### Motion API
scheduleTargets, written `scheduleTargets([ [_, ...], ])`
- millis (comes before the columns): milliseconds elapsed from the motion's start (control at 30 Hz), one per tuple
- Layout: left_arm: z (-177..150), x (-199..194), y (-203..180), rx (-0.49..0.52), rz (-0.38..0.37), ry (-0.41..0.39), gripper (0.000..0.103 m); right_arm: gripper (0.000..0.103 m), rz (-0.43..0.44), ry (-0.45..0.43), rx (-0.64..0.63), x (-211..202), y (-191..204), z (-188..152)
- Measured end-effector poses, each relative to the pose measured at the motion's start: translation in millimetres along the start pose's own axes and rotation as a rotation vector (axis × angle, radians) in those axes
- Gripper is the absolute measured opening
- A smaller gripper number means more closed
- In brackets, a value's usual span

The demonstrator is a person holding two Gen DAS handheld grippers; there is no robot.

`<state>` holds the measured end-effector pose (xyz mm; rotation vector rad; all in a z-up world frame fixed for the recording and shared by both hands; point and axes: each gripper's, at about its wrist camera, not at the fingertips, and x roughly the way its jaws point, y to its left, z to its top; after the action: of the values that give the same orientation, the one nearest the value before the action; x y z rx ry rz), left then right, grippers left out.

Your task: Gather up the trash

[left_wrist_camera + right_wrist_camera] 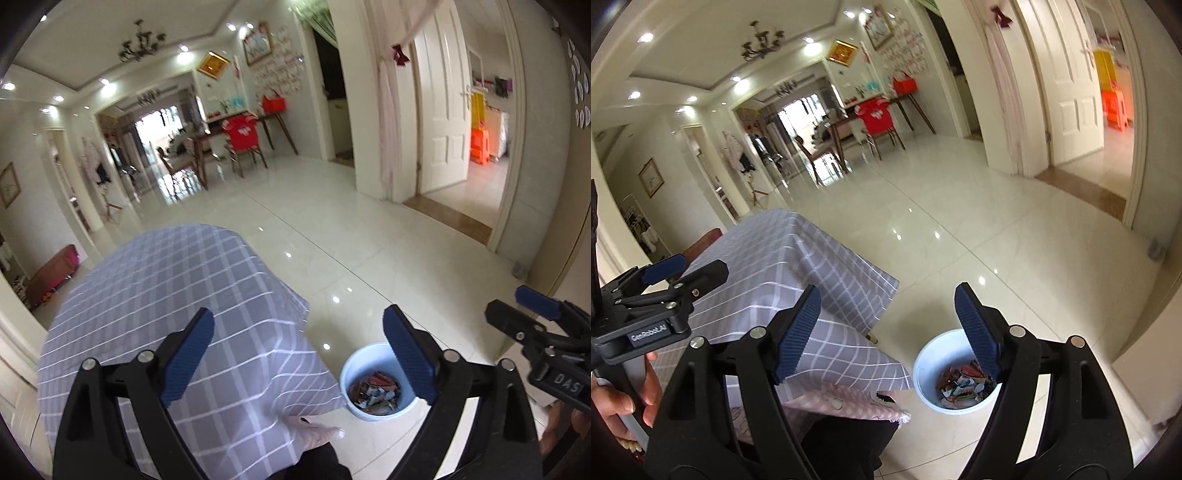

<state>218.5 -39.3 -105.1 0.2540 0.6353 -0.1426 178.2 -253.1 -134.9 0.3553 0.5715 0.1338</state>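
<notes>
Both ribbed blue-padded tongs, left (299, 354) and right (888, 328), gape released, holding nothing. A round white bucket (354, 363) holds crumpled wrappers (376, 393), partly hidden behind a pad. Checked grey cloth drapes the worktop (166, 280).

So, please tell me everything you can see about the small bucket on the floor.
The bucket is small, round and pale blue-white, and looks like plastic. It stands upright and open on the glossy tiled floor, beside the corner of the table with the grey checked cloth. Crumpled colourful wrappers lie at its bottom. No handle shows. Nothing but the floor touches it.
</notes>
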Motion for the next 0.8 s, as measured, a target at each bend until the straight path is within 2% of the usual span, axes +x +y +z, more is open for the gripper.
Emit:
scheduleTargets([
  [167, -16.4, -46.7, 6.7, -0.019, 0.029, -0.049, 0.093, 0.079, 0.046, -0.072, -0.050, -45.3, 26.8, -6.9],
  [467, -41.0, -129.0, 12.4, -0.068, 0.070, -0.190, 0.094, 0.082, 0.052, -0.210, -0.126, -118.7, 49.8, -22.7],
  [700, -52.1, -164.7, 5.6, -0.093, 0.060, -0.256, 0.097, 0.084, 0.054, -0.284, -0.158, -156.4, 51.4, -34.9],
  [800, -56.6, -181.2, -2.5, -0.086, 0.088, -0.298, 0.098, 0.084, 0.038, -0.310, -0.181, -166.9, 52.2, -40.7],
])
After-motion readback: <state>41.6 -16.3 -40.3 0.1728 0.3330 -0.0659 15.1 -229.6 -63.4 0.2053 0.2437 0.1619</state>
